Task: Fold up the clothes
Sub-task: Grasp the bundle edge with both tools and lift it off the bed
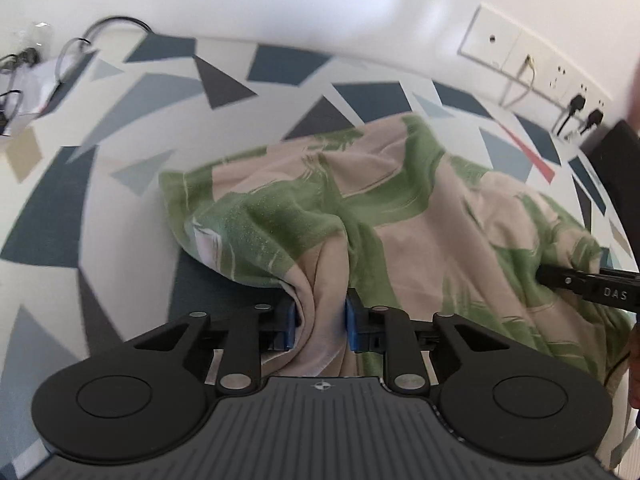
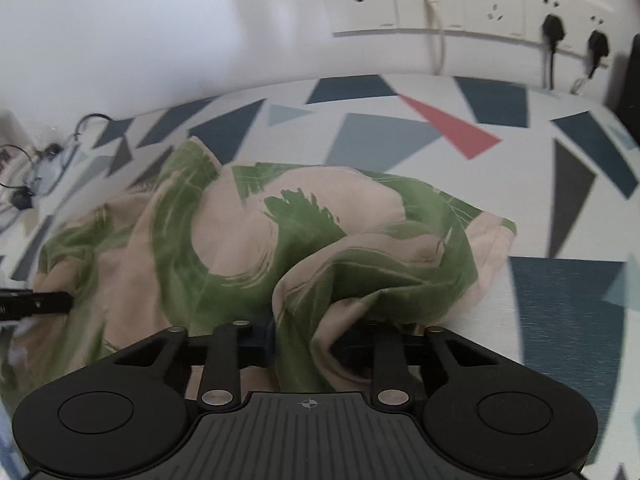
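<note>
Both tongs [image 1: 320, 320] [image 2: 308, 344] pinch the garment [image 1: 400, 208], stretched sideways between them.

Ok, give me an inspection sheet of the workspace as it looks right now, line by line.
Surface: tablecloth with a pattern of blue, grey and red triangles on white.
Job's things: green and beige printed garment, crumpled and bunched, not yet folded.
Clutter: a clear bag or wrapper at the far left edge; contents too blurred to tell.
Grippers: left gripper is shut on a bunched fold of the garment; right gripper is shut on another fold at the opposite side.
Cables: loose dark cables at the far left; two black plugs and a white cable in the wall sockets.
Surroundings: white wall with a row of socket plates.
</note>
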`<state>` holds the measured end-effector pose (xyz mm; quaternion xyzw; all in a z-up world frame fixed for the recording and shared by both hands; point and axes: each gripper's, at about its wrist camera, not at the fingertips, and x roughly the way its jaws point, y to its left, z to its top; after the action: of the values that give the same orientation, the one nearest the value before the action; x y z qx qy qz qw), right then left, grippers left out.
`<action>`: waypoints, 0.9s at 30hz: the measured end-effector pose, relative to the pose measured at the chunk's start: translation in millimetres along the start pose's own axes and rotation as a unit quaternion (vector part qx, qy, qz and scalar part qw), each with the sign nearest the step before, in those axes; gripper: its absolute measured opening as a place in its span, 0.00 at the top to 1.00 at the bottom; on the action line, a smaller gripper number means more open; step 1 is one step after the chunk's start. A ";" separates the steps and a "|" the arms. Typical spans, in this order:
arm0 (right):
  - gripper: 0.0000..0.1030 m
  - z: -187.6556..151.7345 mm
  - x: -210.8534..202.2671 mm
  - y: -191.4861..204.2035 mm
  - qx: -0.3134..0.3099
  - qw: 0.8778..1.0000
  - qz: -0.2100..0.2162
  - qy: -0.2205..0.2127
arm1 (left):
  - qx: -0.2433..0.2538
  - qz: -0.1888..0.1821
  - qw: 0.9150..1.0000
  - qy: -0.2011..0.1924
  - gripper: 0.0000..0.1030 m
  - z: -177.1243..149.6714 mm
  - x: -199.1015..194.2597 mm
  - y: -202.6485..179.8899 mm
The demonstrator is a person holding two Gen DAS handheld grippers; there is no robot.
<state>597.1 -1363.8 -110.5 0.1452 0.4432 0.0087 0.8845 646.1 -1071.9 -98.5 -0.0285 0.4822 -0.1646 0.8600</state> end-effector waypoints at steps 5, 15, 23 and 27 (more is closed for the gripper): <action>0.80 11.5 -15.8 18.4 -0.003 0.998 0.038 -0.043 | -0.042 0.004 0.998 -0.043 0.78 0.5 -37.5 18.1; 0.80 54.2 -72.1 97.8 -0.076 0.983 0.088 -0.139 | -0.093 0.014 0.984 -0.151 0.78 -13.1 -125.8 71.0; 0.80 50.0 -109.6 208.8 -0.137 0.964 0.149 -0.170 | -0.141 0.057 0.960 -0.235 0.78 -70.2 -239.7 149.9; 0.80 31.2 -122.8 283.2 -0.181 0.950 0.190 -0.168 | -0.163 0.106 0.946 -0.260 0.78 -115.8 -296.3 190.9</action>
<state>579.2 -1118.1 78.0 0.0630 0.2437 0.2320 0.9396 455.3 -787.0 42.9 -0.1591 0.2626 0.0212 0.9515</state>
